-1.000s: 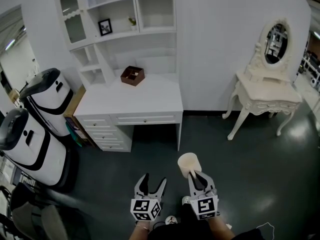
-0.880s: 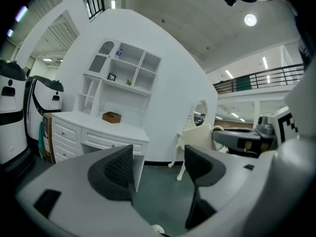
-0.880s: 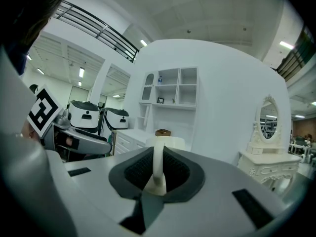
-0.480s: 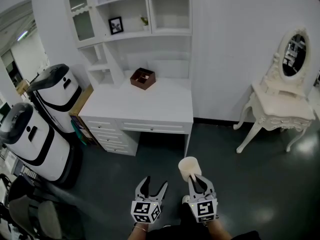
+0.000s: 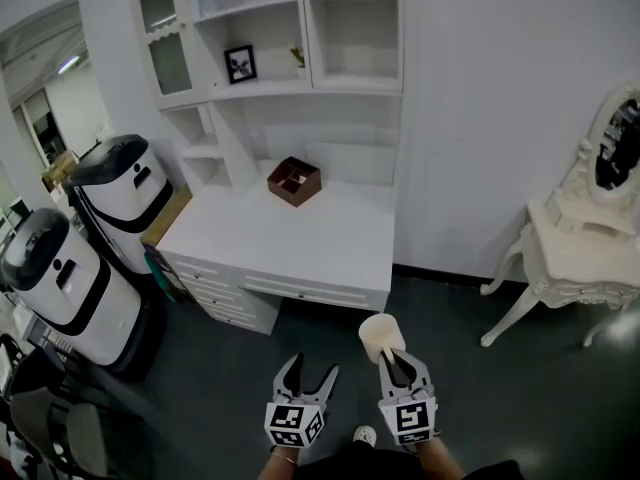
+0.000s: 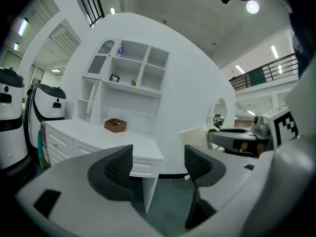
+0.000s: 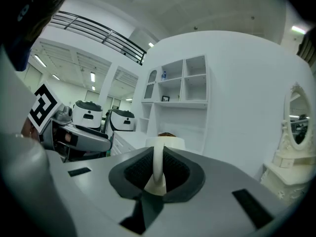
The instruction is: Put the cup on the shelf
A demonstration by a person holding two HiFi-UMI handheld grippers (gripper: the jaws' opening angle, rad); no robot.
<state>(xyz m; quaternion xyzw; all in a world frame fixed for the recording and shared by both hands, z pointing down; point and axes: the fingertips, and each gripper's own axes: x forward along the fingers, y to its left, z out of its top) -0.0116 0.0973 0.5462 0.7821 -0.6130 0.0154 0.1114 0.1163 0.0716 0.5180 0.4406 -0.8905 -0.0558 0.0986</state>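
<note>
The carrying stage looks to be under way. The smooth, matte cream-coloured cup is clear of any surface, held out over the dark, glossy floor in front of the white tabletop. It is well apart from the white shelf unit that rises at the tabletop's back.

The right tongs are closed almost fully on the cup's thin looped handle. In the right gripper view the handle stands edge-on between the ribbed black pads, and the round body juts past the tips. The left tongs stand apart with nothing between them.

What is left, as I judge it, is the approach, the lift to a compartment, setting the cup down upright and letting go.

The shelves are flat, painted boards forming open square compartments, and one carries a small black picture frame. A brown wooden box with inner dividers sits on the tabletop below.
</note>
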